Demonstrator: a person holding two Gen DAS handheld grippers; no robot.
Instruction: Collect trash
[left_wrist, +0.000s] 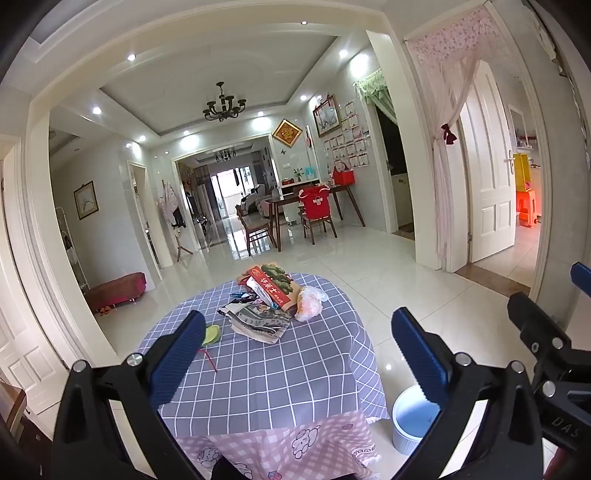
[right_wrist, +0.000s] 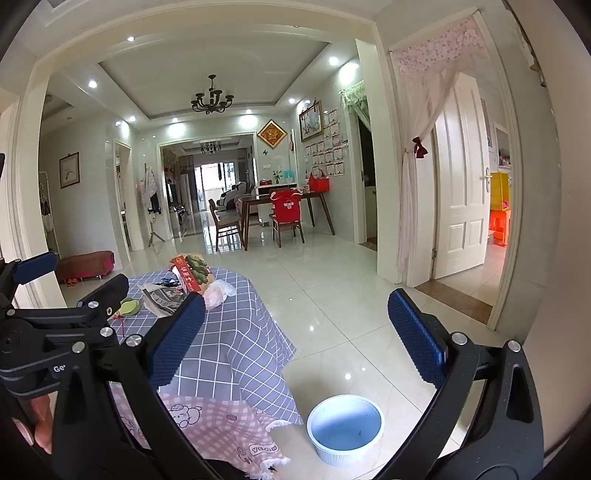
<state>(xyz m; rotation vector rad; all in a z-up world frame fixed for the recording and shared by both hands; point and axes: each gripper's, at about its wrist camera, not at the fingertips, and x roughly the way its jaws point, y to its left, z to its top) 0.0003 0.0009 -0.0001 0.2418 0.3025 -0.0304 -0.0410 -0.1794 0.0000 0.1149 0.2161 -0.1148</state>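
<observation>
From the left wrist, the left gripper (left_wrist: 297, 350) hangs above a table (left_wrist: 288, 369) in a grey checked cloth, jaws wide apart and empty; the trash, a red carton (left_wrist: 269, 286), folded newspaper (left_wrist: 258, 321), a crumpled plastic bag (left_wrist: 309, 301) and a green wrapper (left_wrist: 211, 334), lies at the far side, and a white bin (left_wrist: 406, 432) stands on the floor beside the table. From the right wrist, the right gripper (right_wrist: 295, 338) hangs over the floor just beside the table, jaws spread and empty, the bin (right_wrist: 343, 428) below
</observation>
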